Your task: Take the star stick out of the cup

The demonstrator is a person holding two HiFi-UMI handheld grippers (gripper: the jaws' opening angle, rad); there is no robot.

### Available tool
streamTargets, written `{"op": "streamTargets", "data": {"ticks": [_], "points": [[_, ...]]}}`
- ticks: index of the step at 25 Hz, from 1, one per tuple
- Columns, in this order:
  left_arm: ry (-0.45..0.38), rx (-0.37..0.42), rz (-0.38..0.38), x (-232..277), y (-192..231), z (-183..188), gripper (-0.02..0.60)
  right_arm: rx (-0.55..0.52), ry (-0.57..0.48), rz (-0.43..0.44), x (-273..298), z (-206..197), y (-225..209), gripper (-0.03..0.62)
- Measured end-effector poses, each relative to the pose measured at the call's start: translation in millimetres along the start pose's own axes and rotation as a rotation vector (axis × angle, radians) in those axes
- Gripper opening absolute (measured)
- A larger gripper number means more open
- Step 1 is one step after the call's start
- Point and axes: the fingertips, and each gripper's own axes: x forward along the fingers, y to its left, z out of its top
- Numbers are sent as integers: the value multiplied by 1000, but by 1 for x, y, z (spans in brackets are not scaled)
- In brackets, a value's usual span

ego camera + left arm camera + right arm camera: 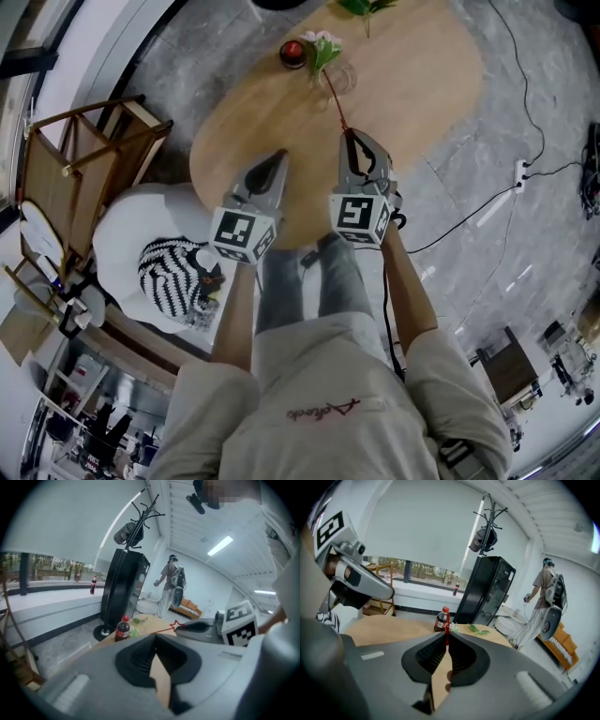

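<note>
Right gripper (pixel 349 134): clamped on the star stick (pixel 334 99)
Left gripper (pixel 279 156): jaws together, nothing between
Cup (pixel 342 78): on table (pixel 422 66), 11 o'clock from right gripper

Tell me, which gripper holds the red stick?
The right gripper: its jaws pinch the stick. The left gripper is shut on nothing.
</note>
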Motion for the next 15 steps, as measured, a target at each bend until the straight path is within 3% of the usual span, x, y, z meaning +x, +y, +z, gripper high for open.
{"op": "streamTargets", "data": {"ticks": [6,15], "points": [[-36,56,-17,-13,-10,49,0,156,-13,-36,-32,25,-16,18],[-64,107,-22,-54,-34,114,0,222,-28,-93,-107,69,-37,17]]}}
